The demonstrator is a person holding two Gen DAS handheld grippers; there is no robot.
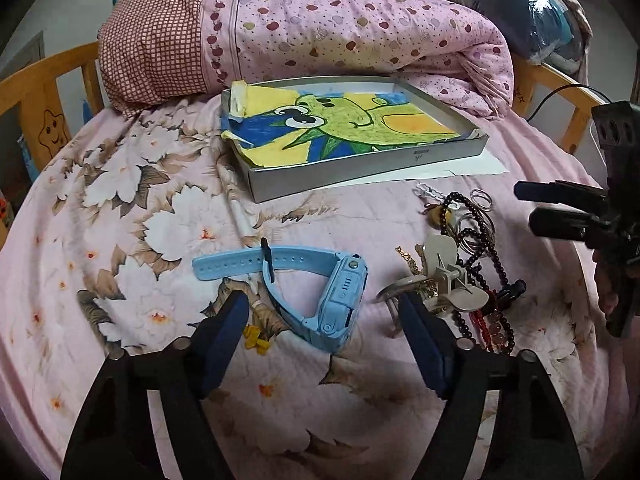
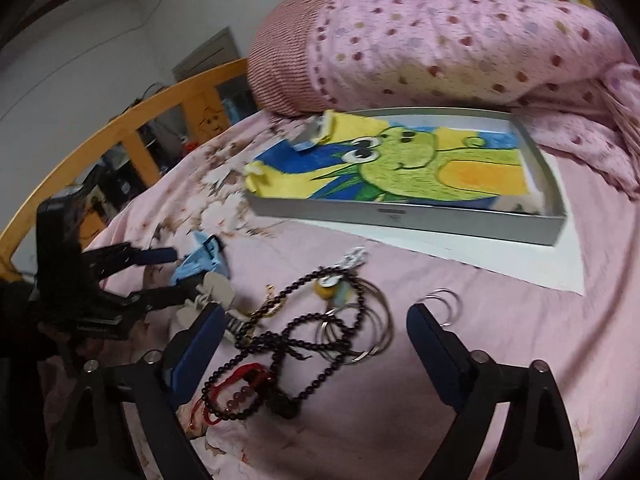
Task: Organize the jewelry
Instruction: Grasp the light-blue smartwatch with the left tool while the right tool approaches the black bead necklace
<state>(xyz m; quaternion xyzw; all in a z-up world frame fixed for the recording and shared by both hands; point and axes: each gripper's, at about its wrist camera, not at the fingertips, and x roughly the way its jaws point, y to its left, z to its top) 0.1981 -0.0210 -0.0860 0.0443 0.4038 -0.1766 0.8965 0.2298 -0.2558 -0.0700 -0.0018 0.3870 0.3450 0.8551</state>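
On the flowered sheet (image 1: 120, 208) the left gripper (image 1: 324, 312) hangs with jaws apart around a blue watch (image 1: 320, 292), pads clear of it, gripping nothing. A small yellow bit (image 1: 256, 340) lies by its left finger. Just right of the watch sits the jewelry heap: a metal clip (image 1: 444, 276), dark beads (image 2: 288, 344), wire rings (image 2: 360, 328), a red cord (image 2: 248, 376). The right gripper (image 2: 316, 332) straddles that tangle, jaws wide, holding nothing. Behind lies a grey tray (image 1: 360, 176) lined with a frog drawing (image 1: 344, 124), on white paper (image 2: 480, 256), backed by a rolled pink quilt (image 1: 320, 28).
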